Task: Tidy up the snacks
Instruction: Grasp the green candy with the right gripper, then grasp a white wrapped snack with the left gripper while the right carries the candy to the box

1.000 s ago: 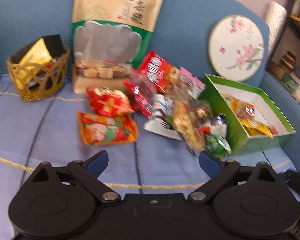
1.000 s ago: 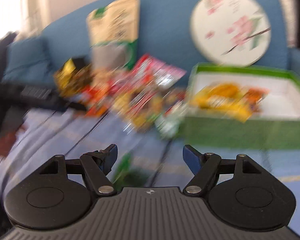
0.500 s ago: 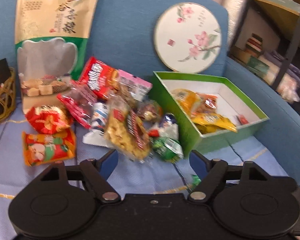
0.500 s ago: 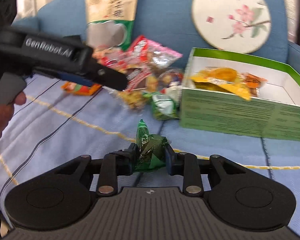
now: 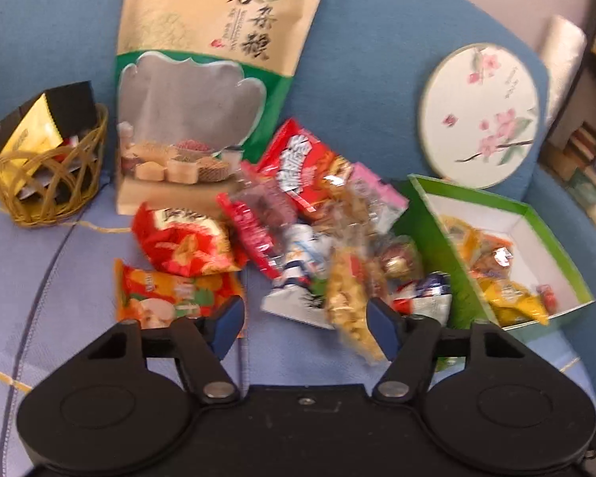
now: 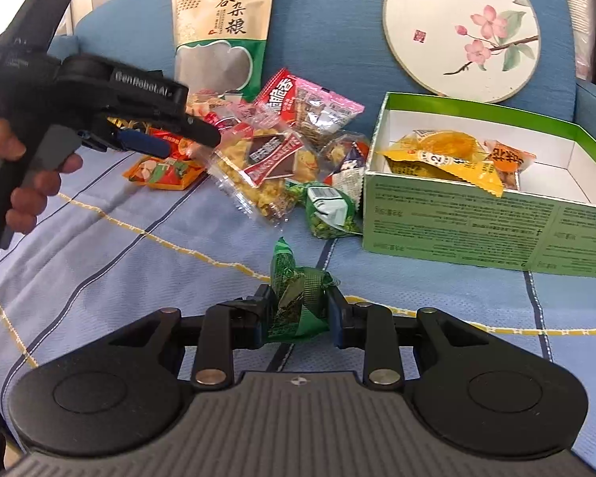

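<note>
The right gripper (image 6: 300, 310) had its jaws pinched on a small green foil snack packet (image 6: 296, 298), the pads pressing its crumpled sides just above the striped blue cloth (image 6: 99, 262) on the sofa seat. The left gripper (image 5: 304, 320) had its jaws spread wide and just easing inward, with nothing gripped between them; they hung over the near edge of the snack pile (image 5: 298, 230), one blue pad in front of an orange-red packet (image 5: 171, 294), the other in front of a clear bag of yellow puffed pieces (image 5: 349, 302). From the right camera that left gripper showed held in a hand (image 6: 24, 171), its side marked "GenRobot.AI".

In the pile, a clear bag carried a red and black label that seemed to read "DANCO CASTLE" (image 6: 272, 155), though I could not be sure of it. A second green packet (image 6: 329, 210) lay just beside the green box (image 6: 476, 230), which stood open to the right with yellow and orange packets (image 6: 445, 159) inside. A tall beige and green pouch (image 5: 214, 59) printed with large Chinese characters leaned against the blue sofa back (image 5: 357, 39), and a round fan painted with pink blossoms (image 5: 480, 115) leaned behind the box. A woven basket (image 5: 43, 183) holding a yellow and a black packet sat at the far left.
</note>
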The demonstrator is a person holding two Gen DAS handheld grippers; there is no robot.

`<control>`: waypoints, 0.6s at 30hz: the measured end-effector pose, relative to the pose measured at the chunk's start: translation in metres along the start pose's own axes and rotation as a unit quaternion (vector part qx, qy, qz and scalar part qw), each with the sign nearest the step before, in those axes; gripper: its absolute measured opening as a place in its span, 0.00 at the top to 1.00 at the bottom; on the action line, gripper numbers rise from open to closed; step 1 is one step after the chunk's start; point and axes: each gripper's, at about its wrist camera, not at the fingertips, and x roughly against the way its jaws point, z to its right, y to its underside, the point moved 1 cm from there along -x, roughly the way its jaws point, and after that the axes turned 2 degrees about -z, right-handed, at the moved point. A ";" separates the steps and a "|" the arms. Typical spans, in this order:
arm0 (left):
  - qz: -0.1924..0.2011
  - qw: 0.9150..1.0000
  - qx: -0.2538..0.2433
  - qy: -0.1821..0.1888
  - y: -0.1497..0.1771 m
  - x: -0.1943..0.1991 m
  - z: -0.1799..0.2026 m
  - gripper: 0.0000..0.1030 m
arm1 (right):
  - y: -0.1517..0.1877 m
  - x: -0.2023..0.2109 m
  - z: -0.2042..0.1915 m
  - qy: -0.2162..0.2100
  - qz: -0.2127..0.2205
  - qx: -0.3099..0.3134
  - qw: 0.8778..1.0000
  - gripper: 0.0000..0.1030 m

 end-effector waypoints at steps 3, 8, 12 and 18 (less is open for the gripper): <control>0.006 0.999 -0.030 0.025 -0.005 0.002 0.022 0.16 | 0.001 -0.001 -0.004 -0.004 -0.004 0.006 1.000 0.51; 0.000 0.995 -0.084 0.058 -0.015 -0.018 0.067 0.39 | 0.001 -0.001 -0.006 -0.008 -0.004 0.008 1.000 0.50; -0.043 0.988 -0.133 0.064 -0.016 -0.061 0.087 0.38 | 0.001 0.001 -0.003 -0.006 -0.002 0.002 1.000 0.50; -0.086 0.980 -0.167 0.063 -0.010 -0.107 0.090 0.34 | 0.001 0.001 -0.002 -0.005 -0.002 -0.008 1.000 0.50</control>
